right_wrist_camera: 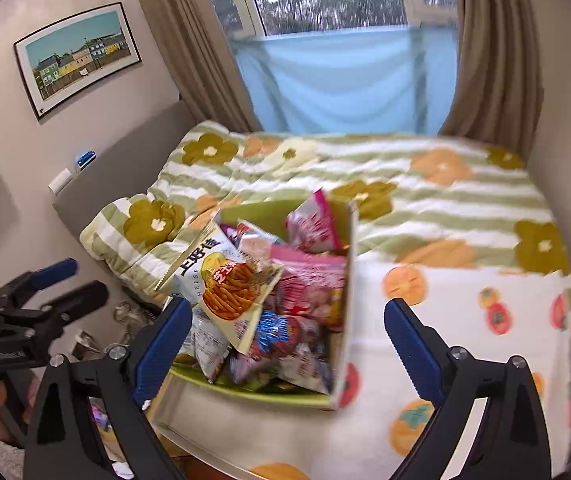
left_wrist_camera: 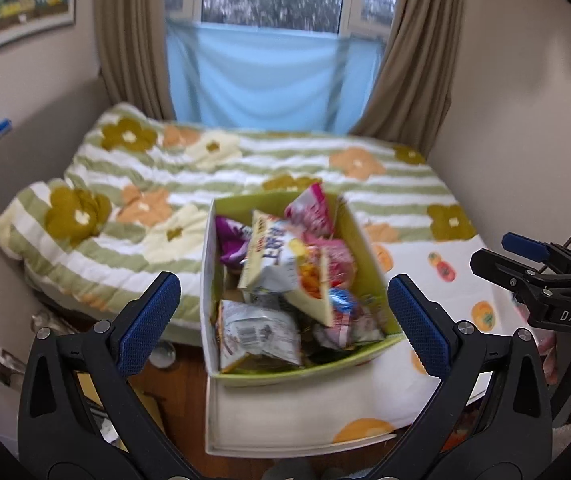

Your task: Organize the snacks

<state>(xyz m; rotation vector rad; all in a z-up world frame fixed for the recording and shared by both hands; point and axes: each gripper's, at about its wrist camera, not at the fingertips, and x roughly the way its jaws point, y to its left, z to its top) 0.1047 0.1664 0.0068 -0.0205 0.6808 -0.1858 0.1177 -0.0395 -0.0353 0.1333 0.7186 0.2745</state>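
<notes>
Motion blur is softening both views, so most print on the snack packets [left_wrist_camera: 273, 264] is hard to read, and the lowest packets are lying hidden under the pile. They are filling an open green box [left_wrist_camera: 305, 372], crammed and crumpled: a pale bag picturing orange sticks [right_wrist_camera: 229, 292] is sitting on top, with pink and purple bags around it. The box is sitting at the near edge of a bed [left_wrist_camera: 457, 280], on its fruit-print sheet, in front of a flowered quilt [left_wrist_camera: 133, 208]. The left gripper [left_wrist_camera: 285, 316] is hovering before the box, jaws wide apart, gripping nothing. The right gripper [right_wrist_camera: 289, 344] is hanging likewise, spread and empty.
</notes>
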